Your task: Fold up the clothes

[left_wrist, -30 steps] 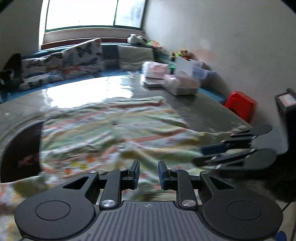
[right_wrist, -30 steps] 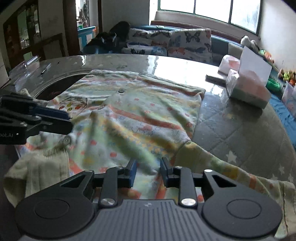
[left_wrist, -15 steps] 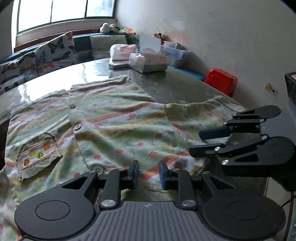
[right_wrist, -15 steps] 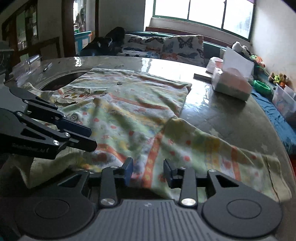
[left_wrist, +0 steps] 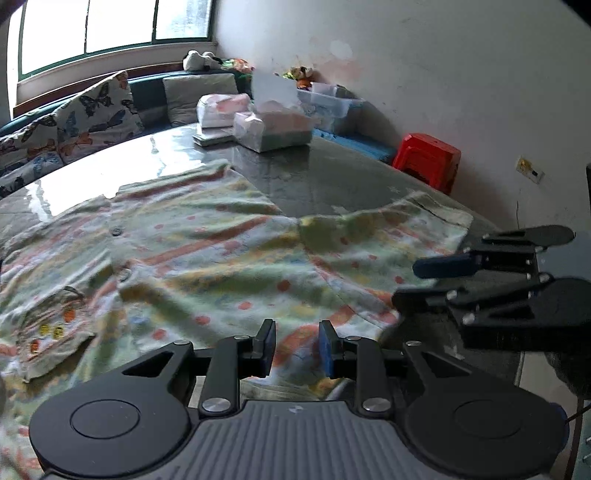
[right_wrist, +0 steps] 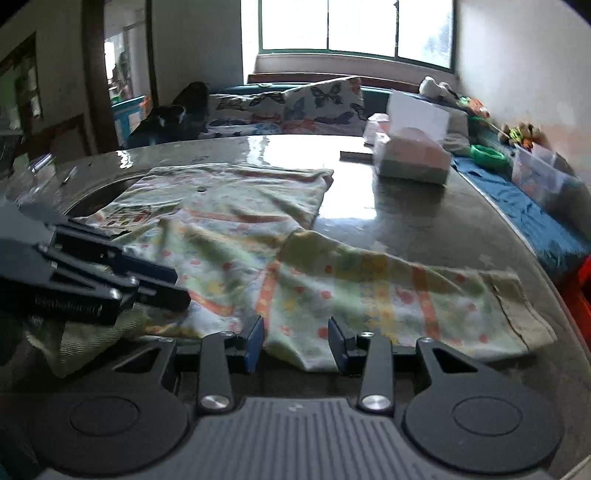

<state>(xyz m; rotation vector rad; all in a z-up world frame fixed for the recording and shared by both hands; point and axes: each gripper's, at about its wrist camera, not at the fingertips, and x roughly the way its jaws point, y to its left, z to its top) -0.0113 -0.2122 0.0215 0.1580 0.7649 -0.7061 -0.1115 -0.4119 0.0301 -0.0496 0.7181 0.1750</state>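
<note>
Lying spread face up on the dark, glossy tabletop (left_wrist: 332, 173), the pastel shirt (left_wrist: 221, 258) shows orange stripes and dots, a row of buttons down its front, and a small pocket with coloured figures. One sleeve (right_wrist: 424, 295) stretches out sideways to a plain cuff near the tabletop's rim. The cloth is rumpled, with soft ridges across the chest.

The left claw (left_wrist: 297, 349) hangs over the shirt's near hem, its jaws parted with patterned cloth visible through the gap and neither pad pressing on it, so it is released. The right claw (right_wrist: 295, 341) sits just beside it over the sleeve's underarm edge; its jaws have just been opening and now stand apart, the fabric lying below them and ungripped.

Farther back on the tabletop rest a tissue box (left_wrist: 273, 131) and a wrapped packet (left_wrist: 221, 109). Beyond are butterfly-print cushions (right_wrist: 314, 103), a window (right_wrist: 354, 29) and a red stool (left_wrist: 428, 160) by the wall.
</note>
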